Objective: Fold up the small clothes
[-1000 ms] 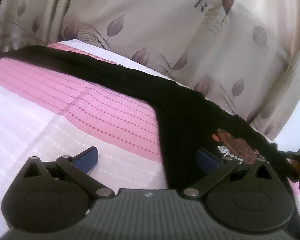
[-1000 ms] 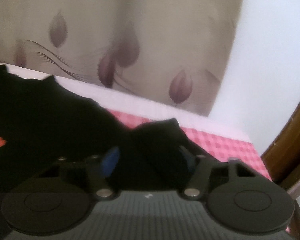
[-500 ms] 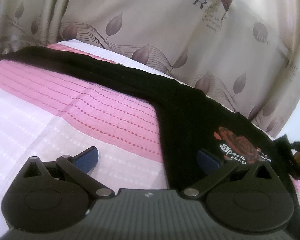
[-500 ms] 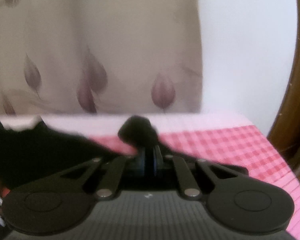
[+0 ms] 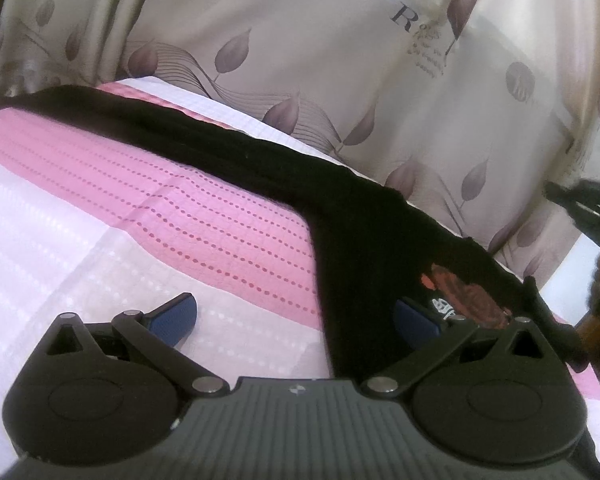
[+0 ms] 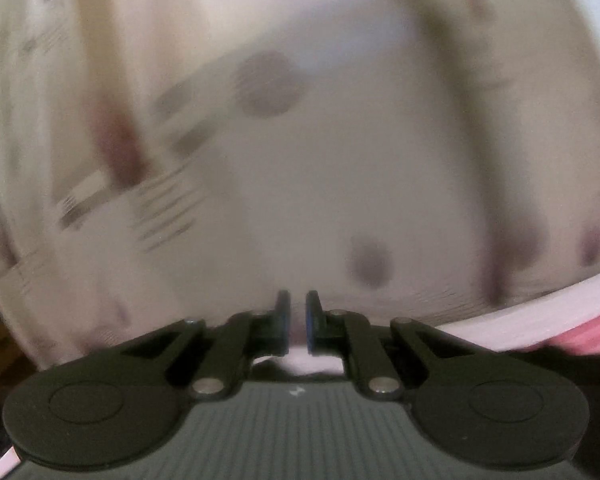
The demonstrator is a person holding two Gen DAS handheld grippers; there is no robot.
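A black long-sleeved top [image 5: 364, 248] with a red and white print [image 5: 464, 296] lies on the pink and white bedspread [image 5: 180, 216]. One sleeve stretches away to the far left. My left gripper [image 5: 296, 320] is open and low over the bed, its right finger above the black cloth and its left finger above the bedspread. My right gripper [image 6: 297, 322] has its jaws nearly together with a narrow gap, and nothing shows between them. It is raised and faces the curtain, in a blurred view. It also shows at the right edge of the left wrist view [image 5: 580, 208]. A strip of black cloth [image 6: 572, 364] shows at its lower right.
A beige curtain [image 5: 340, 60] with purple leaf prints hangs right behind the bed's far edge. A white wall [image 5: 572, 288] and a brown wooden piece [image 5: 596, 328] stand at the right.
My right gripper closed on a fold of the black cloth, then swung up towards the curtain; no cloth shows between its jaws now. My left gripper stayed open and almost still.
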